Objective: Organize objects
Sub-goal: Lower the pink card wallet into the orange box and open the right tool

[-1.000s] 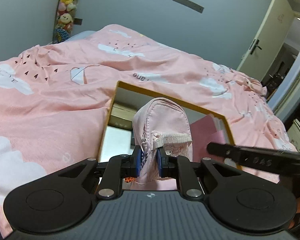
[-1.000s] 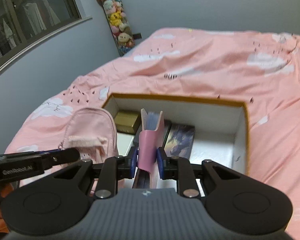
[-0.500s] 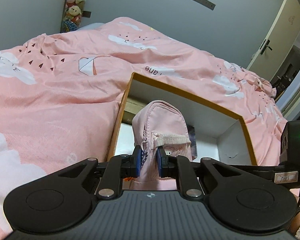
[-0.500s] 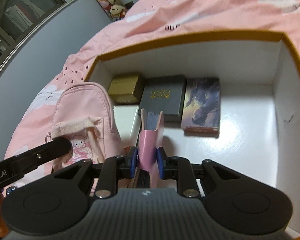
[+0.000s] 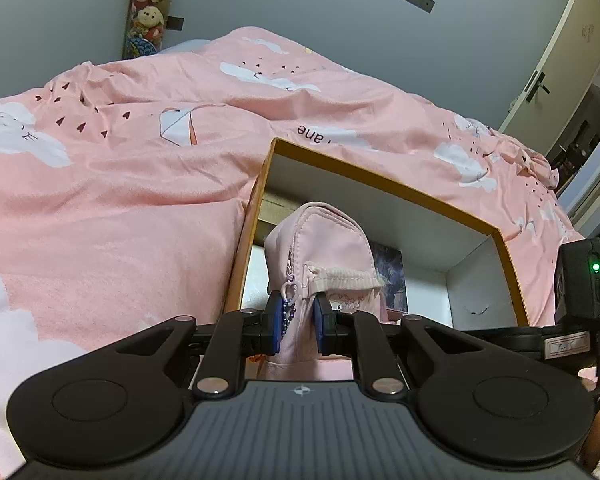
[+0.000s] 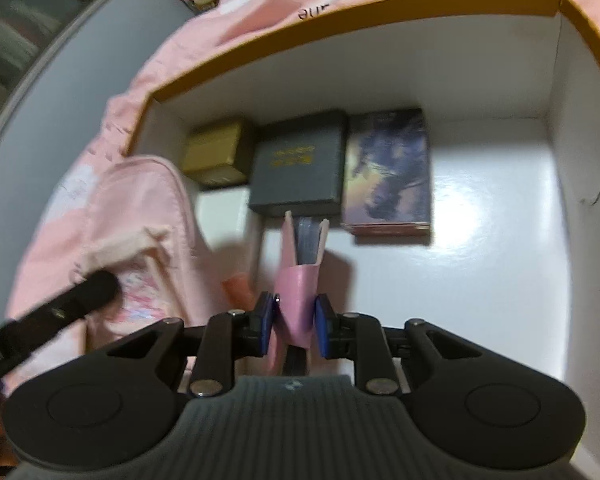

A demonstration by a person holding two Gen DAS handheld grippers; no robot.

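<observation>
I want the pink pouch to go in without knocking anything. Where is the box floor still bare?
The storage box is bare on its white floor, between the purple box and the right wall. The back-left is crowded: gold box, grey box, purple box. The pink booklet occupies the near middle; the pink pouch hangs at the left.

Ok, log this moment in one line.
left gripper shut on pink pouch over box edge | right gripper just opening, pink wallet between jaws, inside box

"ane" on pink bedsheet [image 5: 318, 136]
</observation>
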